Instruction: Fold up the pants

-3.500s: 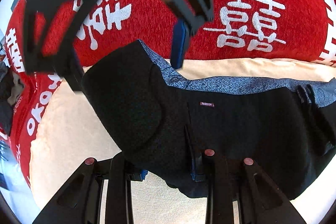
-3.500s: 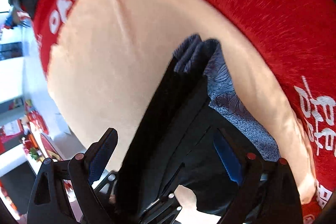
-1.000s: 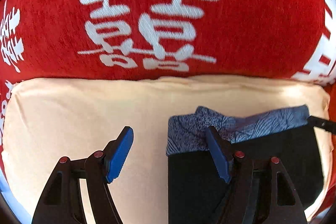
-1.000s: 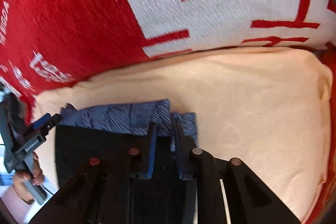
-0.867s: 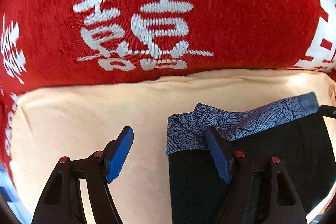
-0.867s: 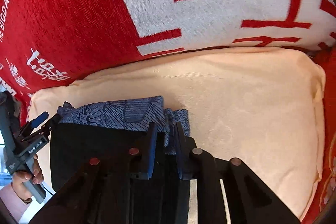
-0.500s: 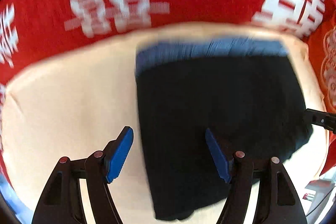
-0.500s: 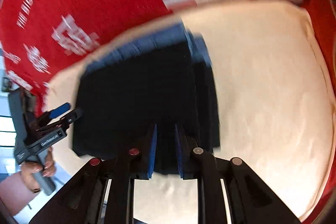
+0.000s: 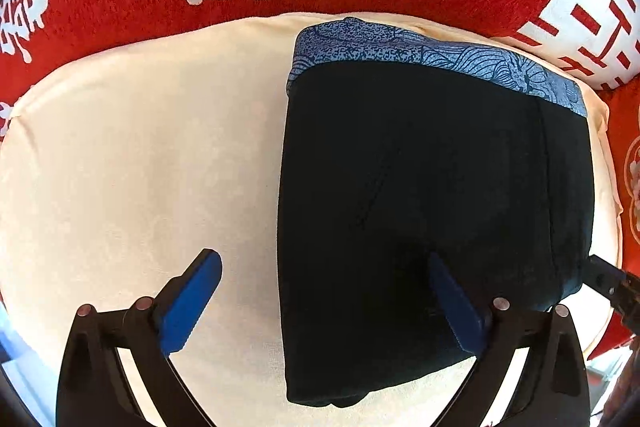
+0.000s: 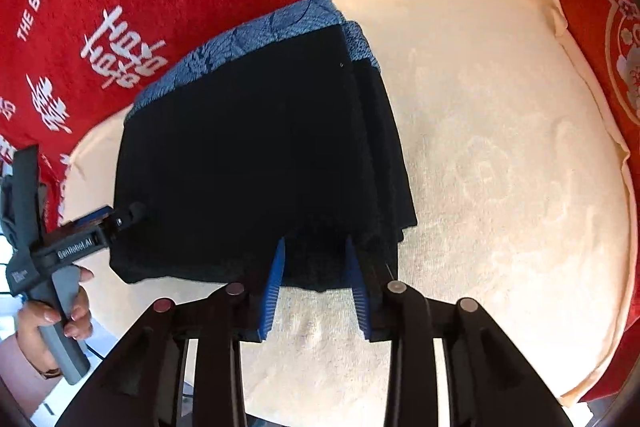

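On the cream cushion (image 9: pixel 140 147) the folded pants (image 9: pixel 420 187) sit toward the right. Left gripper (image 9: pixel 320 303) jaws wide; right gripper (image 10: pixel 316 283) jaws partly parted, near edge between them. Snagging that hem could undo the fold.

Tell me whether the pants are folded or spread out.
Folded. The black pants lie as a compact rectangle on the cream cushion, patterned blue waistband along the far edge; stacked layer edges show in the right wrist view.

I see both wrist cameras looking steeply down, close above the cream cushion (image 9: pixel 120 147); left view from its left, right opposite, both sharing the folded pants (image 9: pixel 432 187).
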